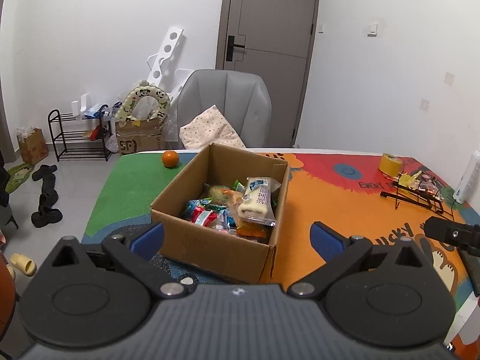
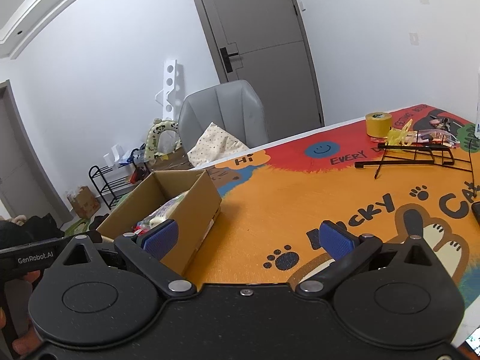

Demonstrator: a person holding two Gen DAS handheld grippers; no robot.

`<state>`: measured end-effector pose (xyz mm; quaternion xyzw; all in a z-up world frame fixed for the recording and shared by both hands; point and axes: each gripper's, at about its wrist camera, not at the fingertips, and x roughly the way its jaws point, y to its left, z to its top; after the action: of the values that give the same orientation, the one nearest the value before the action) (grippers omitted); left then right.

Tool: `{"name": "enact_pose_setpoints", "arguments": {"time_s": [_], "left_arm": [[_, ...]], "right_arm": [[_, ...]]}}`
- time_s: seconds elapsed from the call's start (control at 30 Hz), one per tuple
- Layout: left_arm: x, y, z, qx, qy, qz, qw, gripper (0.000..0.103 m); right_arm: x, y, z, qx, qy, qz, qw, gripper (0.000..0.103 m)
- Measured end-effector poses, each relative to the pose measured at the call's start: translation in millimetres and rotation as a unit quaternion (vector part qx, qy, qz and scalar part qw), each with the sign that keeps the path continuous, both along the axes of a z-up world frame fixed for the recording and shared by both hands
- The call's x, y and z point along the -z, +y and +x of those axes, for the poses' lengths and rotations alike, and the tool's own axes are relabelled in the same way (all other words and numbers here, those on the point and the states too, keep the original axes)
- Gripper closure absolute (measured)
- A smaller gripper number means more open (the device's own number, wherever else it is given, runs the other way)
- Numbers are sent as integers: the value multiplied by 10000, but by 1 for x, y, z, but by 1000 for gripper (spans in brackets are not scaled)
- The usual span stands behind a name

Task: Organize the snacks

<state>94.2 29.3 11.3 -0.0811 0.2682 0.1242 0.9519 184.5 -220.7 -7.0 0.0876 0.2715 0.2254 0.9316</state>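
Note:
An open cardboard box (image 1: 216, 249) stands on the colourful table mat, filled with several wrapped snacks; a white packet (image 1: 257, 200) lies on top. My left gripper (image 1: 237, 235) is open, its blue pads to either side of the box's near wall and clear of it. In the right wrist view the same box (image 2: 192, 207) sits left of centre. My right gripper (image 2: 249, 238) is open too, with only the box's near corner and the orange mat between its fingers. An orange fruit (image 1: 170, 158) rests on the green part of the mat beyond the box.
A yellow tape roll (image 2: 378, 124), a black wire rack (image 2: 414, 157) with small plastic bits, and a white bottle (image 1: 468, 177) occupy the far right. A grey chair (image 1: 225, 105) with a cushion stands behind the table. A dark phone (image 2: 476, 210) lies at the right edge.

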Motion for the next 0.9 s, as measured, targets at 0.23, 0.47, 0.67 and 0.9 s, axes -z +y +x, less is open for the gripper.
{"name": "enact_pose_setpoints", "arguments": {"time_s": [0.23, 0.47, 0.67, 0.9], "left_arm": [[-9, -1, -12, 60, 26, -57, 10000, 0], [-24, -10, -27, 221, 31, -12, 9997, 0], [-29, -16, -38, 420, 126, 77, 9990, 0], [-35, -14, -50, 425, 63, 98, 9990, 0]], "right_arm": [[-9, -5, -13, -4, -96, -15, 10000, 0], [-23, -13, -32, -41, -197, -35, 9998, 0], [-30, -15, -43, -209, -177, -83, 9996, 0], [-36, -10, -52, -277, -225, -197, 9992, 0]]}}
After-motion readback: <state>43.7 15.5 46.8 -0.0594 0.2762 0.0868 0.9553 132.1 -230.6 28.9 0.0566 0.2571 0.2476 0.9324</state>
